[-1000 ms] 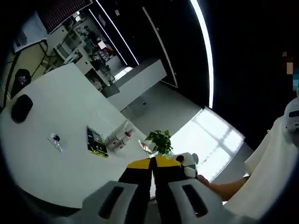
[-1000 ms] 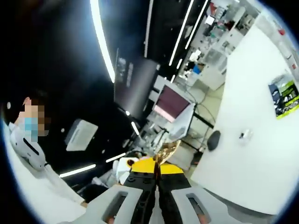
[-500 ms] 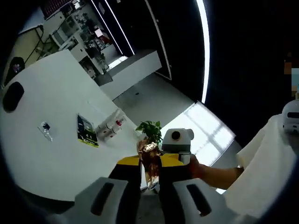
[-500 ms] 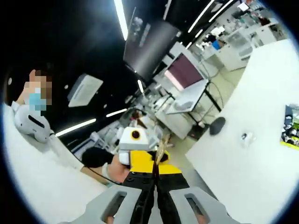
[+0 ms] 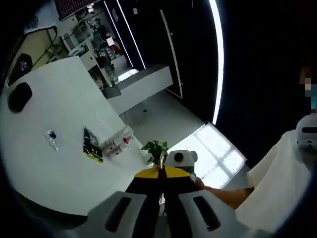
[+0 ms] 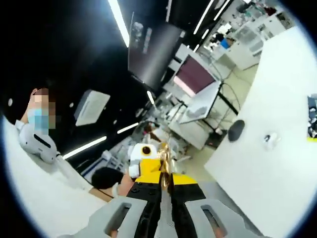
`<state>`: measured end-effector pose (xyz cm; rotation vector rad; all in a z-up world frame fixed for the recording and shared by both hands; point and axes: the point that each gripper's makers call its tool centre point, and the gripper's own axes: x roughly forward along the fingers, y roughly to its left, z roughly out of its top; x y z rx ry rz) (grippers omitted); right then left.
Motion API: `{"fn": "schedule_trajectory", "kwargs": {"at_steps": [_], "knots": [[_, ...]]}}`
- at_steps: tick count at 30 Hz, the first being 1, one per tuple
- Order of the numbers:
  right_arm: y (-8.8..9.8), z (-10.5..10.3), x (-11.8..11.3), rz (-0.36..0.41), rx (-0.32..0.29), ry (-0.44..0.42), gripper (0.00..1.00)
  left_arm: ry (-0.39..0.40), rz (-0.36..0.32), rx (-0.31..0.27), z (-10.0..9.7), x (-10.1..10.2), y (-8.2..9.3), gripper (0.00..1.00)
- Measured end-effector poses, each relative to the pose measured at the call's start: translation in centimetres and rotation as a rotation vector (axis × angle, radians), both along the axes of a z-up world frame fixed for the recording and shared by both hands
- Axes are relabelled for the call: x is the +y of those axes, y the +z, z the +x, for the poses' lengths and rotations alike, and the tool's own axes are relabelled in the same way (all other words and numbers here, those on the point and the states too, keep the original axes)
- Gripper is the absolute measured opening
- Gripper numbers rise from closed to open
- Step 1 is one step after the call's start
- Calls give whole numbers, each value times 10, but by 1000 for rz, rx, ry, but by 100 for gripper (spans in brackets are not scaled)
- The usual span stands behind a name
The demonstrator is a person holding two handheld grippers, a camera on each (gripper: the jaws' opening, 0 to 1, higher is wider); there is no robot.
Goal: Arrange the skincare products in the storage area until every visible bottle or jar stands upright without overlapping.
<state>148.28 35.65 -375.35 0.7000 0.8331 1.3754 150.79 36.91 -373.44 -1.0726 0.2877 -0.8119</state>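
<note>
A white table (image 5: 54,163) was seen in a dark room, its far edge bordering open floor. A black mouse (image 5: 20,96), a green packet (image 5: 91,146) and skincare bottles (image 5: 116,145) lay spread across it. The left tool (image 5: 161,178) was pressed together. The right tool (image 6: 166,181) was clamped on a gold item (image 6: 166,158).

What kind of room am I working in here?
Probably a lab or open workshop-style office: a large white table with bottles and a potted plant, strip lights on a dark ceiling, and a monitor among cluttered benches.
</note>
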Motion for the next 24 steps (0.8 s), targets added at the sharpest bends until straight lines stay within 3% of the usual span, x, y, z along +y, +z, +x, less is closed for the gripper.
{"fn": "schedule_trajectory", "kwargs": {"at_steps": [2, 5, 20, 24], "knots": [[-4, -1, 3, 16, 38, -34, 8, 5, -9, 6, 0, 1, 0, 0], [8, 5, 6, 133, 110, -120, 0, -1, 16, 2, 0, -3, -1, 0], [7, 15, -12, 142, 180, -167, 0, -22, 74, 18, -1, -11, -8, 0], [2, 20, -16, 152, 216, -201, 0, -28, 123, 29, 0, -14, -14, 0]]}}
